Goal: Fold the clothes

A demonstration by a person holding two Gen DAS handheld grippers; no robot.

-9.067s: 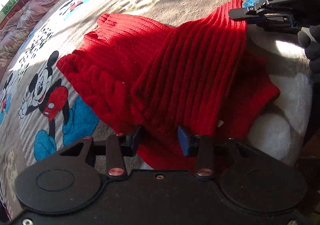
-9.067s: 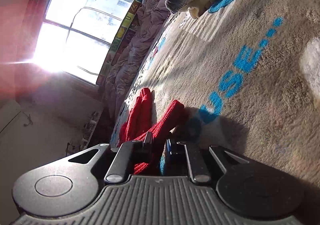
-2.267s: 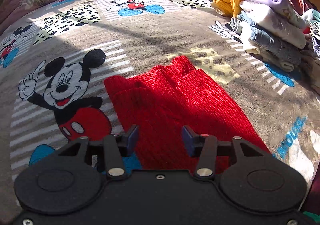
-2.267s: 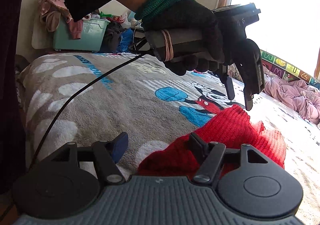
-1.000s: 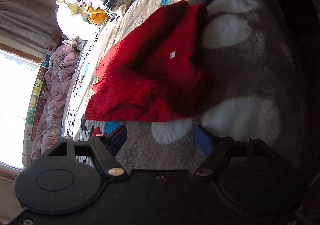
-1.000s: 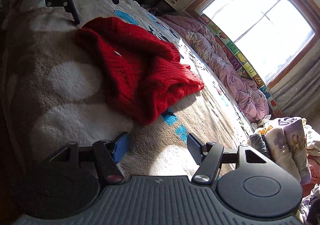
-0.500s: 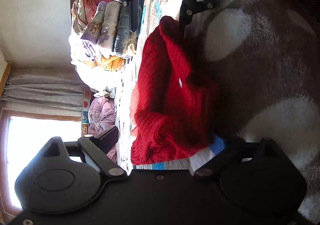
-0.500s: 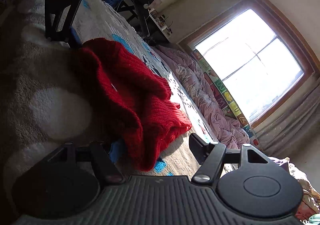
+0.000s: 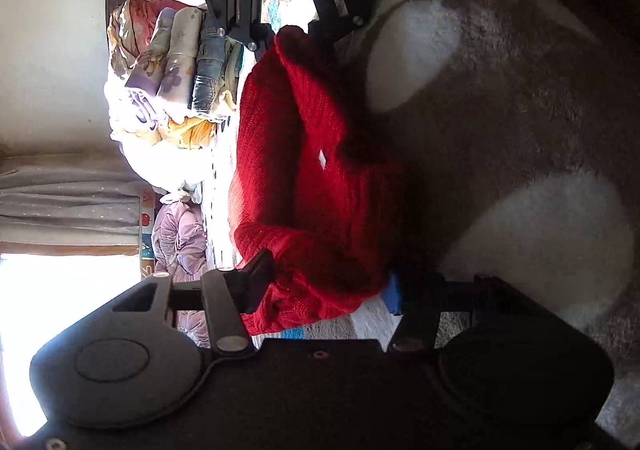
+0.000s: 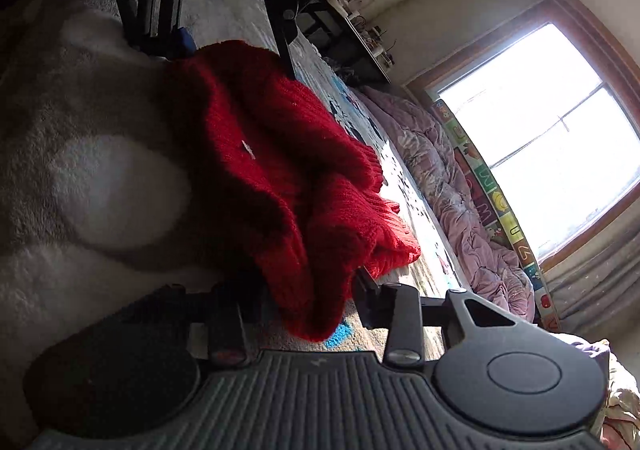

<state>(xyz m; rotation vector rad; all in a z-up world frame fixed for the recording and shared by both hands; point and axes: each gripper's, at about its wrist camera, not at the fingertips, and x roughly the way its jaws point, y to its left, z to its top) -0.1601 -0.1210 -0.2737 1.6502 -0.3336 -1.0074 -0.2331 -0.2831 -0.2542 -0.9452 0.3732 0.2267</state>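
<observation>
A red knit sweater (image 9: pixel 320 177) lies bunched on the grey plush blanket (image 9: pixel 520 109). My left gripper (image 9: pixel 326 286) has the near end of the sweater between its fingers; its jaws are closing and both pads touch the knit. In the right wrist view the sweater (image 10: pixel 280 153) runs away from me, and my right gripper (image 10: pixel 310 290) holds its other end, jaws closing with the fabric pinched and drooping between them. Each gripper shows in the other's view at the far end of the sweater: the right gripper (image 9: pixel 294 35) and the left gripper (image 10: pixel 236 49).
A pile of folded clothes (image 9: pixel 180 69) sits beyond the sweater. A pink quilt (image 10: pixel 460 185) lies along the bed under a bright window (image 10: pixel 540 137). A cluttered dark table (image 10: pixel 352 37) stands past the bed's far side.
Both grippers have come in over opposite ends of the sweater and their jaws have narrowed onto the fabric. Both wrists have rolled, so the bed looks tilted.
</observation>
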